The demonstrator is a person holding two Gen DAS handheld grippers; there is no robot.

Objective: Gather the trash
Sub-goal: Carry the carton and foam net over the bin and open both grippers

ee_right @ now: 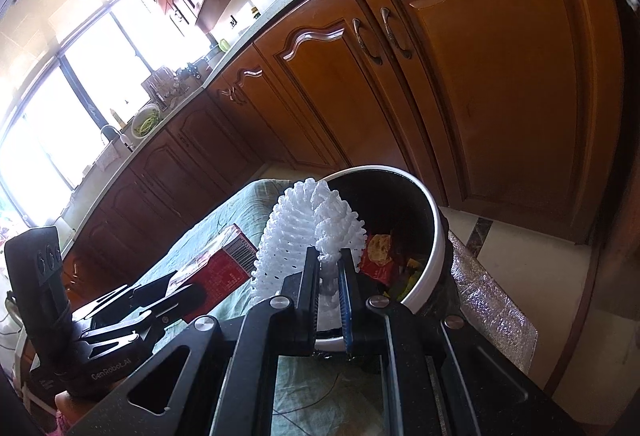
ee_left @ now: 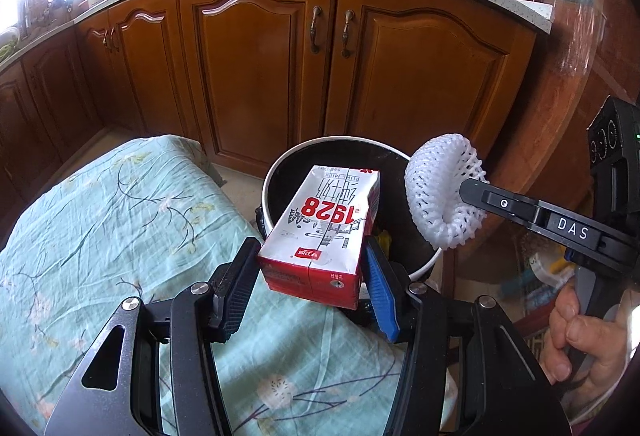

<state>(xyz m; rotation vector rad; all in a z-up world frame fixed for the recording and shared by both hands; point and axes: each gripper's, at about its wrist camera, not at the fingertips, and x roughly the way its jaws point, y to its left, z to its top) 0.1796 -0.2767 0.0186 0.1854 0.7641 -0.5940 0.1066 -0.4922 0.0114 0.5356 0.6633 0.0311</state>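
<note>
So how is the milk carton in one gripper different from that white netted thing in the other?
The milk carton is a rigid box, white and red with printing; the foam net is soft, plain white mesh, curled into a rounded shape. The left gripper clamps the carton with jaws set well apart, while the right gripper pinches the foam net with jaws nearly together. Both are held over the white-rimmed bin, which already contains wrappers.

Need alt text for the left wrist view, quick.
The left gripper holds a milk carton over the trash bin, beside a table covered in a green floral cloth. At right, the right gripper holds a white foam net.
</note>
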